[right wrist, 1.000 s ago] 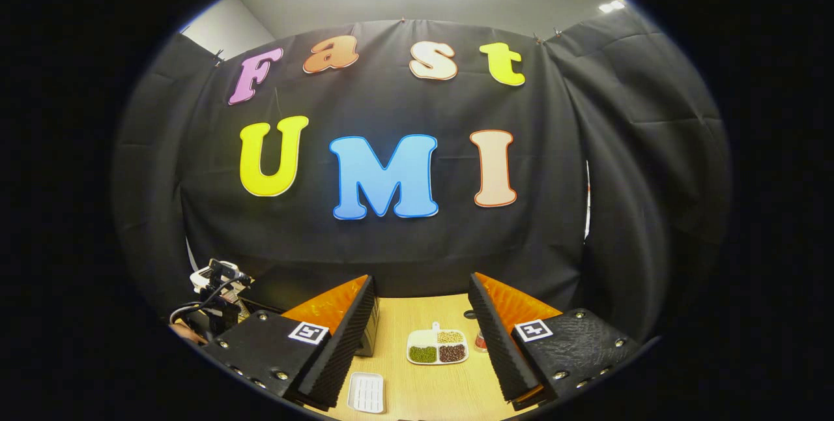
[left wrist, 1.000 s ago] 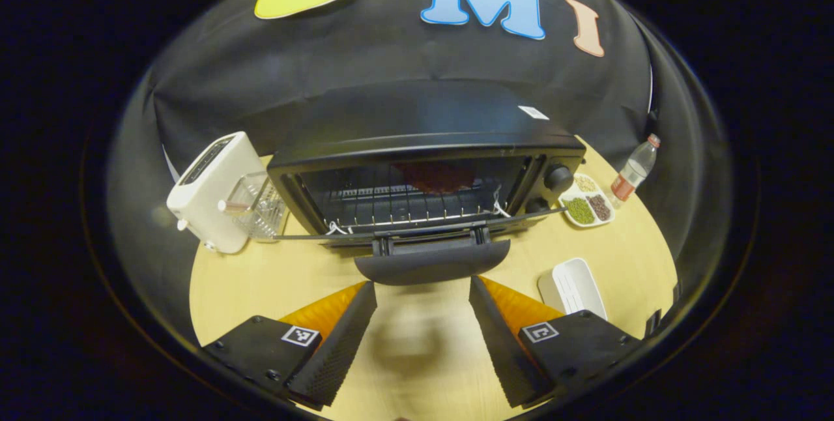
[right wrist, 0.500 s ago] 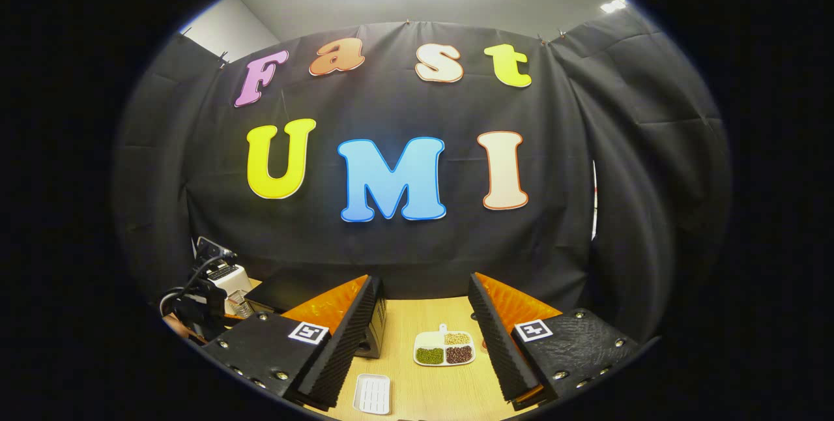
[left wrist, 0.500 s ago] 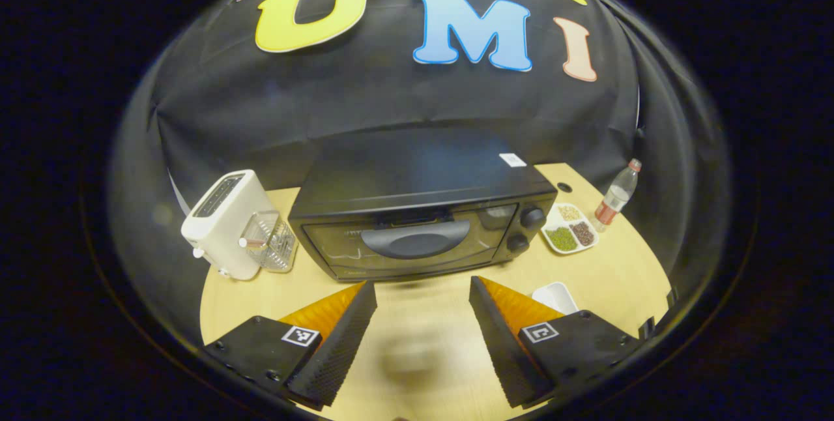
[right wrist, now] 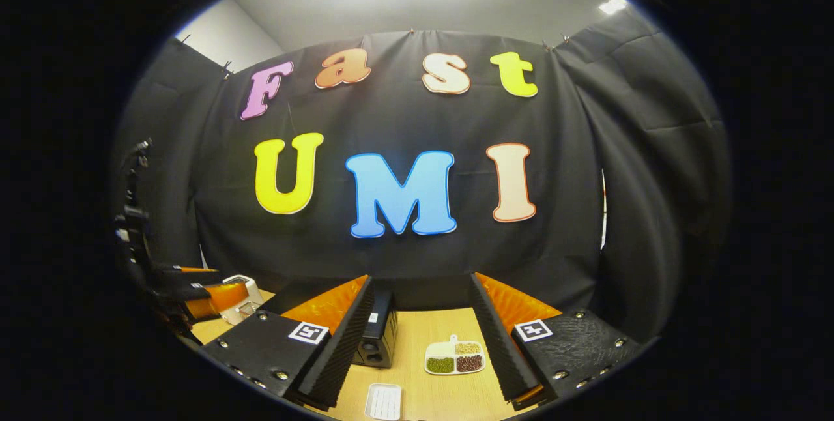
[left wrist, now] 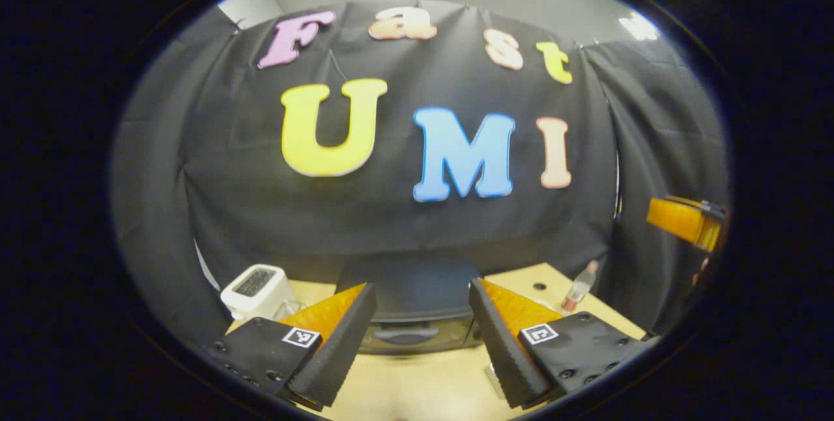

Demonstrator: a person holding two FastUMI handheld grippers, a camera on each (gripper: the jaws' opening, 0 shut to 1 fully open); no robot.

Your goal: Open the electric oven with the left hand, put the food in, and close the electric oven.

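In the left gripper view, the left gripper (left wrist: 422,343) hangs above the wooden table (left wrist: 417,385) with its fingers spread wide and nothing between them. Straight ahead of it, seen through the gap between the fingers, stands the black electric oven (left wrist: 414,313) with its door closed and the handle facing the gripper. Ahead and to the gripper's left sits a white toaster (left wrist: 255,289). Ahead and to its right stands a clear bottle (left wrist: 578,290), and farther right, raised off the table, part of the right gripper (left wrist: 684,220) shows.

In the right gripper view, the right gripper (right wrist: 422,343) is also spread wide and empty. The electric oven's side with its knobs lies just ahead, beside the gripper's left finger. Ahead between the fingers rests a divided dish of beans (right wrist: 455,358), and nearer, below it, a white ribbed tray (right wrist: 384,401). Far to this gripper's left, the left gripper shows, with the toaster beside it.
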